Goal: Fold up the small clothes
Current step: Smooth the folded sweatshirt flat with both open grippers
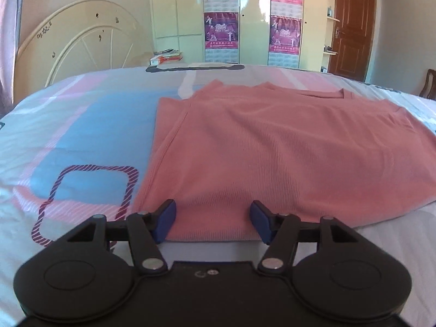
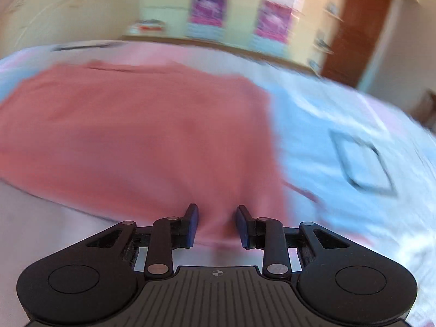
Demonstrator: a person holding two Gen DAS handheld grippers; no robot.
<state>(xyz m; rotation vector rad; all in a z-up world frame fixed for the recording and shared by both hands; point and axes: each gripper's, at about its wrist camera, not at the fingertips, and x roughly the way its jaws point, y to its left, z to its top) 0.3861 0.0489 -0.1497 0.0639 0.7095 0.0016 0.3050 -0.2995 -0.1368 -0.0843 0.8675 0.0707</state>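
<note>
A pink ribbed garment (image 1: 272,150) lies flat on the bed, its sides folded in. The left gripper (image 1: 212,219) sits at the garment's near hem, close to its left corner. Its blue pads (image 1: 164,219) stand wide apart with flat fabric between them, so it is open. In the blurred right wrist view the same pink garment (image 2: 136,136) fills the left and middle. The right gripper (image 2: 216,224) is at the near hem, by the garment's right edge. Its jaws are narrower but apart, with cloth lying between the pads (image 2: 192,224).
The bed cover (image 1: 81,136) is patterned in blue, pink and white. A white headboard (image 1: 81,38) stands at the far left, with a wardrobe with purple posters (image 1: 220,27) and a brown door (image 1: 351,27) behind. Boxes (image 1: 166,57) sit past the bed's far edge.
</note>
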